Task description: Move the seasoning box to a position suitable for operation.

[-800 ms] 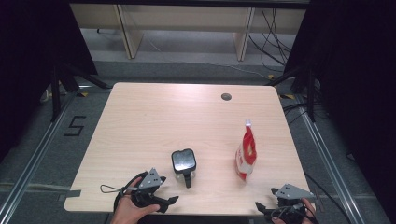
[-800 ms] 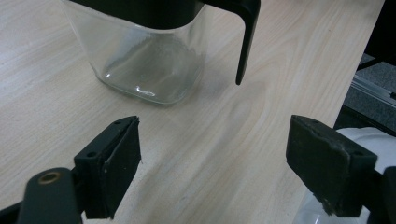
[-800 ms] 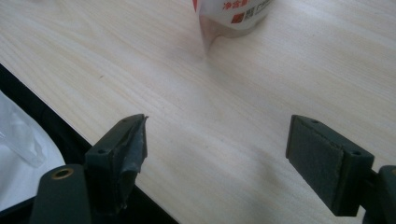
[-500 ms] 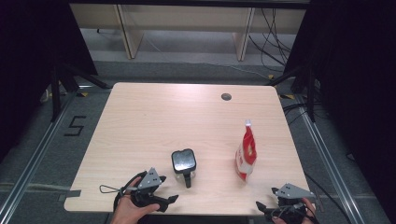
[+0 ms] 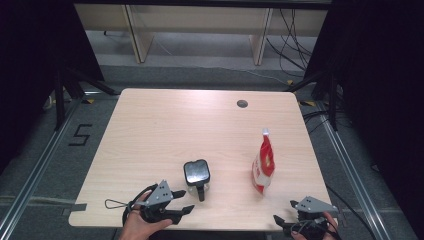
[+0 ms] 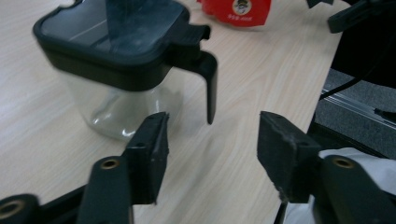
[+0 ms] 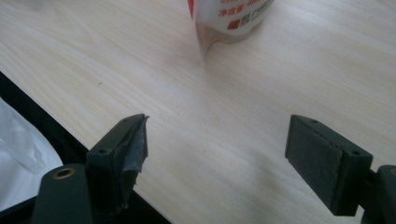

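Pale wood-grain table (image 5: 165, 125) fills the middle of the high view, with grey floor, shelf legs and loose cables across the top of the frame and darkness at both sides.

At the lower left of that view the left gripper (image 5: 181, 211) rests near the table's front edge in a hand (image 5: 137, 225). Its jaws stand apart with nothing between them and point toward the jar just right of it. In the left gripper view the clear jar (image 6: 119, 60), with its black square lid and a black handle hanging down one side, sits in the upper left. The handle's lower tip lies just above the gap between the two black jaws. In the high view the jar (image 5: 196, 173) stands below centre, near this gripper but not touched.

Further right, the red-and-white pouch (image 5: 264, 167) stands upright, well apart from the jar. At the lower right corner the right gripper (image 5: 280, 222) sits at the table's edge, its jaws wide apart and empty. The right gripper view shows the pouch's base (image 7: 229, 21) at the top of the frame, well beyond the pads.

By my reading, this is the approach step, with nothing grasped yet. The next move for the left gripper would be to advance until the handle or jar body sits between the jaws, then close. The right one would need to travel forward to the pouch before pinching it.
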A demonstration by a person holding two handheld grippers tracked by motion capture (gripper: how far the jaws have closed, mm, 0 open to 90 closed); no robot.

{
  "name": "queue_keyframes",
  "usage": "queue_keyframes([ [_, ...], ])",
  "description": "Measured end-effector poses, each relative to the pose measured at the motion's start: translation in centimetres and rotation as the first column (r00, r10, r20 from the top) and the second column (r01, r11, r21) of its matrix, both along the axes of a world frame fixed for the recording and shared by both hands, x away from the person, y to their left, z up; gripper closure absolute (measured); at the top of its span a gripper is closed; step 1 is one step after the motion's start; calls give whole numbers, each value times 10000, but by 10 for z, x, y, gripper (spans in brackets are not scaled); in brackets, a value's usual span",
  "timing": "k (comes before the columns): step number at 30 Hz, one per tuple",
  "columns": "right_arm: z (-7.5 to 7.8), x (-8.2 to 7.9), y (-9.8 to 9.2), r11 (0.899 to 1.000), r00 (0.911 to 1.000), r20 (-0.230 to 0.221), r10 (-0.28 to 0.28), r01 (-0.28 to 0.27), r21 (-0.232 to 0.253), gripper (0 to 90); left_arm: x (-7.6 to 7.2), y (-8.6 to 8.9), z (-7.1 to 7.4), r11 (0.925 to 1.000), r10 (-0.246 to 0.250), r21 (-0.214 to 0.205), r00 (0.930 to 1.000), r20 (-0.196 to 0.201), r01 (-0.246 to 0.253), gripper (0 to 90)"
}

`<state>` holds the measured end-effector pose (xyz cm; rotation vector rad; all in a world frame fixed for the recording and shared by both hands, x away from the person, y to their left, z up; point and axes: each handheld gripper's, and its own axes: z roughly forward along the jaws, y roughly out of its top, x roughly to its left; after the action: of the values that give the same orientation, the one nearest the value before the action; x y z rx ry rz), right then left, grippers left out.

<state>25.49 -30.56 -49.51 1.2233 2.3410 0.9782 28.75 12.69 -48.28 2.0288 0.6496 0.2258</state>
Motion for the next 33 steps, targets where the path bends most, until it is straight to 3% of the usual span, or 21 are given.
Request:
queue_keyframes([
  [3,0,-2,2,9997,9996,-246,-124,130,227,225,-4,-8,4,9995,-323,84,9982,504,319,614],
  [4,0,-2,2,9997,9996,-246,-124,130,227,225,-6,-12,5,9994,-339,108,9976,598,333,614],
  [6,0,1,1,10000,10000,-23,28,-28,-37,225,-8,-21,6,9983,-589,9,9960,679,590,699],
  [7,-1,0,1,10000,10000,-92,-18,18,49,225,-9,-24,6,9968,-785,186,9938,781,773,699],
  [8,-2,0,2,10000,10000,-85,35,-35,-8,227,-10,-34,4,9955,-924,312,9914,923,899,757],
  [11,-1,-1,3,10000,9996,-274,-63,62,-30,229,-9,-42,1,9937,-1101,279,9909,780,1082,816],
  [12,-2,0,2,9999,10000,84,53,-52,-95,229,-7,-48,0,9934,-1129,301,9907,760,1109,831],
  [17,-2,0,2,10000,10000,17,44,-44,-42,225,-3,-63,-4,9951,-987,105,9944,382,983,849],
  [18,-1,-1,3,9999,9999,-156,-41,43,101,225,-1,-64,-5,9948,-984,301,9939,490,970,848],
  [20,-2,1,1,9999,9999,99,142,-141,-33,225,0,-66,-7,9959,-884,259,9949,491,872,846],
  [23,-1,0,3,10000,9999,-106,-22,22,66,225,5,-66,-8,9963,-798,358,9959,423,783,850],
  [24,-3,0,3,9999,9999,88,141,-141,-31,225,7,-65,-9,9975,-553,483,9967,586,525,856],
  [27,-2,0,5,9999,9999,-106,99,-98,111,224,8,-64,-10,9988,-416,289,9973,605,399,857],
  [32,-2,0,6,9998,9998,-26,215,-215,-8,223,14,-59,-12,9981,-276,578,9966,780,231,885],
  [33,-1,-1,6,9999,9999,-99,140,-140,47,224,13,-59,-14,9988,-214,463,9976,659,184,892],
])
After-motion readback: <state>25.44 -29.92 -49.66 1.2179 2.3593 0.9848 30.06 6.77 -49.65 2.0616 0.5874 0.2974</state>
